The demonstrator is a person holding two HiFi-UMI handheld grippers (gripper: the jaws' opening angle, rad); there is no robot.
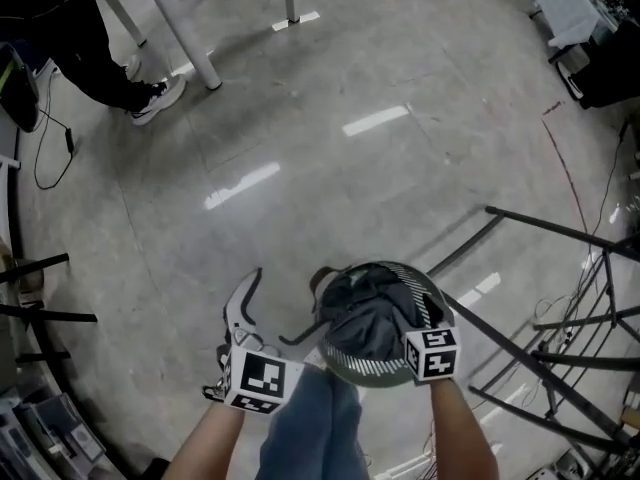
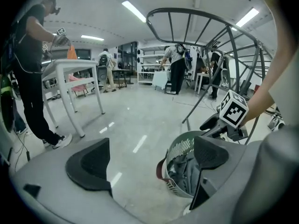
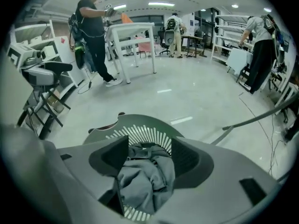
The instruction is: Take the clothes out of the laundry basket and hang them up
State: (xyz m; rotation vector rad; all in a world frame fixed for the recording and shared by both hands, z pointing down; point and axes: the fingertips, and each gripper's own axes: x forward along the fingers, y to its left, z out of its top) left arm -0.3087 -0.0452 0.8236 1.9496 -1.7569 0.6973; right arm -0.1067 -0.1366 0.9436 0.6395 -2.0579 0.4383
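Grey clothes in basket lie between half-open jaws of right gripper; left gripper gapes empty

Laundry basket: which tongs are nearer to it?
Right. The right tongs hang directly over the laundry basket and its clothes; the left tongs are beside it, over the floor.

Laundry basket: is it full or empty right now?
Full. Crumpled grey clothes heap up to the rim of the basket in the head view.
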